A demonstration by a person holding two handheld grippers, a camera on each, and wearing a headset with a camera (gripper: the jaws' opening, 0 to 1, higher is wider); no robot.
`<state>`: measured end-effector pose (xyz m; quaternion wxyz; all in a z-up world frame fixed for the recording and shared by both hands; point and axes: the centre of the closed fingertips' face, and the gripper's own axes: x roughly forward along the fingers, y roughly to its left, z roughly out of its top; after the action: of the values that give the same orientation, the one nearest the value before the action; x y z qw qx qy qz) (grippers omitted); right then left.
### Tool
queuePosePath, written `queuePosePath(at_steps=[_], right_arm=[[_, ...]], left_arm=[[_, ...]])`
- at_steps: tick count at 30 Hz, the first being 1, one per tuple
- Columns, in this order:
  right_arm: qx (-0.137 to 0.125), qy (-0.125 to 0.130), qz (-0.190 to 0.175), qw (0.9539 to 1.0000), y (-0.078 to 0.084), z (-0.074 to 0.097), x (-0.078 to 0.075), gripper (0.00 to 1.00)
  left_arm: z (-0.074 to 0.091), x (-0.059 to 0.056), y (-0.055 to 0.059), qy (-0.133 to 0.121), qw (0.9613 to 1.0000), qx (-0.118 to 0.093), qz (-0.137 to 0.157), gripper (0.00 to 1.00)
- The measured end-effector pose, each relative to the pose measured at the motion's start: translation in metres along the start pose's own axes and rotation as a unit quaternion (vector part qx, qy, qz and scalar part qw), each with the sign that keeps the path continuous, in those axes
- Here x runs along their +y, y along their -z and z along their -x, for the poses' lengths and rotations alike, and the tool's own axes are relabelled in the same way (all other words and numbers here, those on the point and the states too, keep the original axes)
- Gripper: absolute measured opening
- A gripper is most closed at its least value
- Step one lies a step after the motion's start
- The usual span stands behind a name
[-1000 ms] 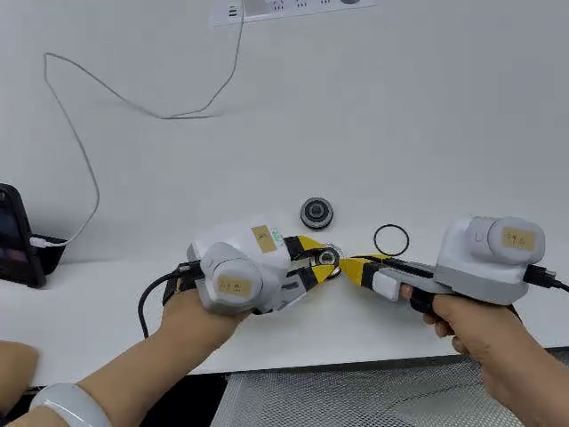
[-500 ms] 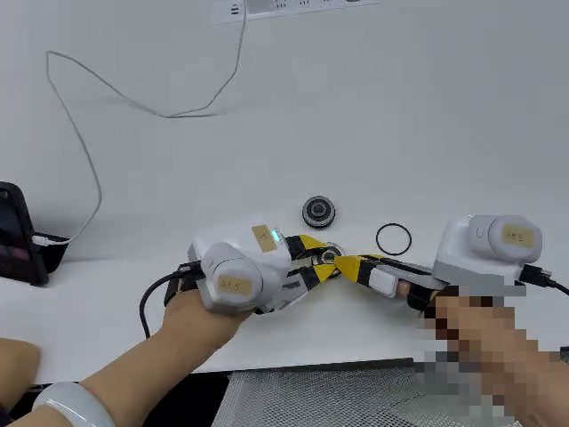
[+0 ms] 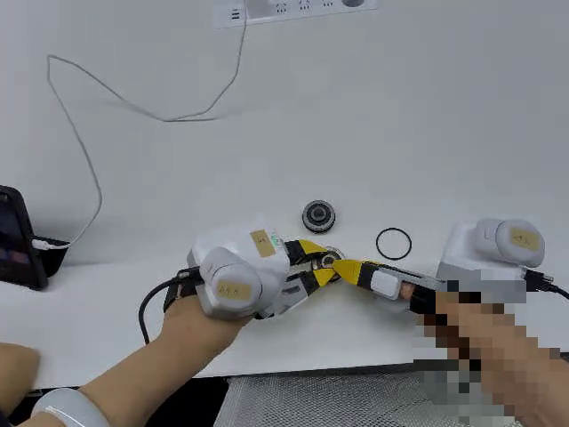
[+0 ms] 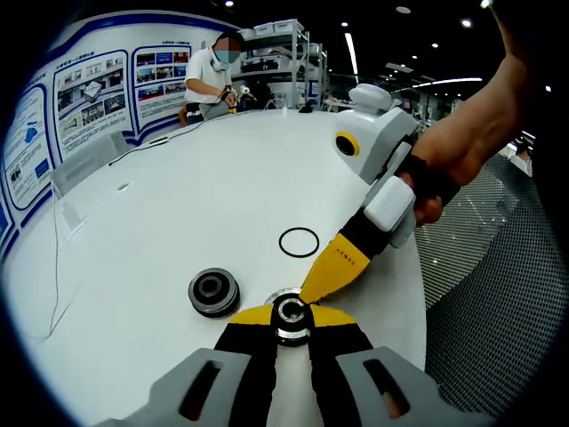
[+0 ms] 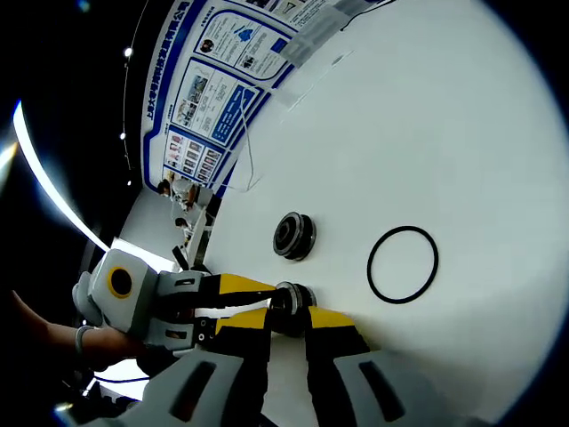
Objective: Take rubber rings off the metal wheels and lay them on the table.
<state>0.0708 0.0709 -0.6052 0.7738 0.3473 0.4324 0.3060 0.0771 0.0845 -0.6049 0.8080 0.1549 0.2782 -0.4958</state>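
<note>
A small metal wheel (image 3: 329, 260) is held just above the table, and my left gripper (image 3: 313, 264) is shut on it from the left. In the left gripper view the wheel (image 4: 291, 318) sits between my yellow tips. My right gripper (image 3: 345, 267) comes in from the right with its tips closed against the same wheel (image 5: 290, 299); the rubber under them is too small to make out. A second wheel (image 3: 317, 215) with a black ring around it lies behind. One loose rubber ring (image 3: 393, 243) lies flat on the table to the right.
A white table (image 3: 400, 133) stretches back to a power strip (image 3: 293, 7). A thin grey cable (image 3: 84, 160) loops over to a dark device (image 3: 16, 236) at the left edge. Grey mesh flooring (image 3: 338, 400) lies below the table's front edge.
The right gripper's body has shifted slightly to the right. Both grippers stay at the wheel; the second wheel and loose ring have not moved.
</note>
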Motion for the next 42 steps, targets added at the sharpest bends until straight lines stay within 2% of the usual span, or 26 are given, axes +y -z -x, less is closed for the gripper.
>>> queuePosePath(at_steps=[8, 15, 22, 42], right_arm=[[-0.002, 0.002, 0.001, 1.0000, 0.0007, -0.0026, -0.0023, 0.14], [-0.006, 0.000, -0.003, 1.0000, -0.0042, 0.0022, -0.0033, 0.13], [-0.005, 0.008, 0.007, 0.9999, -0.0048, -0.0001, -0.0091, 0.06], [-0.009, 0.009, 0.029, 0.9995, -0.0062, 0.0027, -0.0024, 0.01]], left_arm=[[0.0003, 0.0000, -0.0007, -0.001, 1.0000, -0.001, 0.005, 0.13], [0.0004, 0.0004, -0.0003, -0.001, 1.0000, 0.000, 0.006, 0.12], [0.0004, 0.0002, -0.0002, -0.002, 1.0000, 0.000, 0.008, 0.13], [0.0011, 0.0006, 0.0006, -0.002, 0.9999, -0.001, 0.010, 0.12]])
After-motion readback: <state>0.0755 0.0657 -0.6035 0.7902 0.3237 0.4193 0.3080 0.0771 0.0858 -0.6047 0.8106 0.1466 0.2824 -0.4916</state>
